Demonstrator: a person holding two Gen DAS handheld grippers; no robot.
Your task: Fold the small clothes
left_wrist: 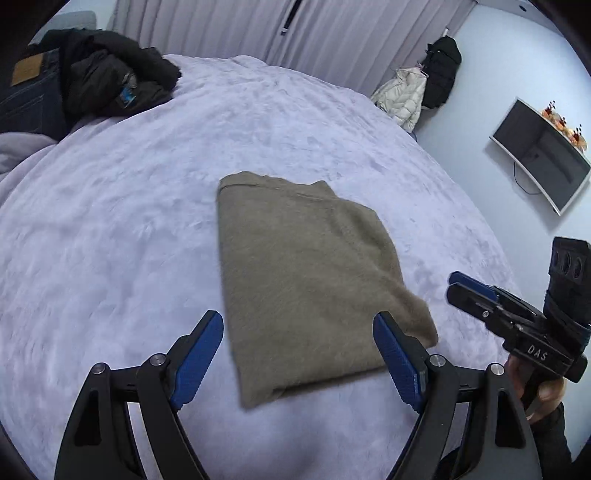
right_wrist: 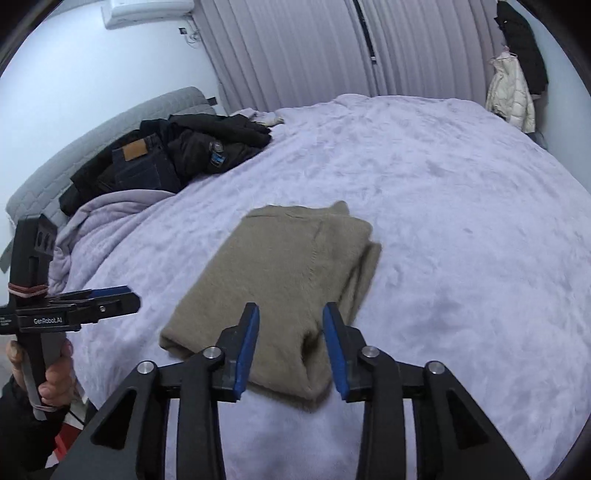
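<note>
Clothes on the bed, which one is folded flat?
The tan sweater, a neat rectangle mid-bed. The black jacket and jeans lie heaped near the headboard.

The folded garment lies on the bed, near its middle. The left hand-held gripper hangs over the garment's near edge; the right hand-held gripper over its near corner, beside it. A clothes pile sits far left on the bed. Coats hang far right, curtains behind.
</note>
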